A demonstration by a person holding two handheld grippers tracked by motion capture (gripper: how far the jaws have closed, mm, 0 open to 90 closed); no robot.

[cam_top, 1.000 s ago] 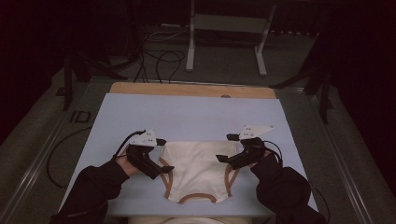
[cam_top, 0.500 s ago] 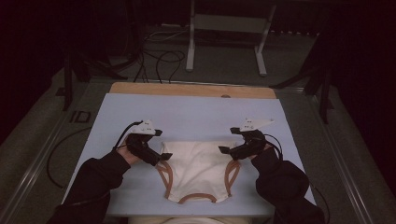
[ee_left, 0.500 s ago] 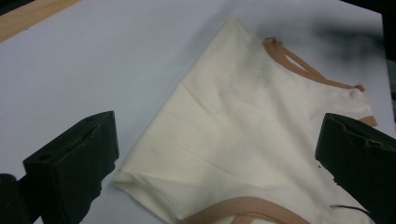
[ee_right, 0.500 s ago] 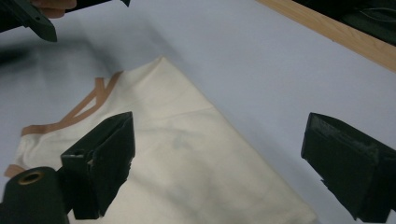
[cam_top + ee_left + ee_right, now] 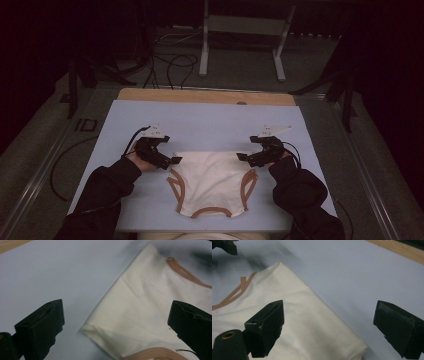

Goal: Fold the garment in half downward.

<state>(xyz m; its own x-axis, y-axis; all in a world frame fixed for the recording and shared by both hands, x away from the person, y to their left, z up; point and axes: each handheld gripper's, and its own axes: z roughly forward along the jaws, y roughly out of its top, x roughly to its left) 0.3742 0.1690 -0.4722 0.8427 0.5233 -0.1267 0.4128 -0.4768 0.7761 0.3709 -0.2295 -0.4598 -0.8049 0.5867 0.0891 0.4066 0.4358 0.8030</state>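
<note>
While both hover low over the table (image 5: 210, 125):
Left gripper (image 5: 115, 322): fingers spread, empty.
Right gripper (image 5: 329, 327): fingers spread, empty.
Garment (image 5: 212, 177): cream cloth, tan trim, flat.

Cream garment (image 5: 210, 181) with tan trim, folded, lying flat on near part of pale blue table (image 5: 210, 120).

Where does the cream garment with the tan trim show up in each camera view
High view: cream garment, lower centre, between both grippers.
Left gripper view: right half, its corner between the open jaws.
Right gripper view: left and lower part.
Shared landmark: tan trim.
</note>
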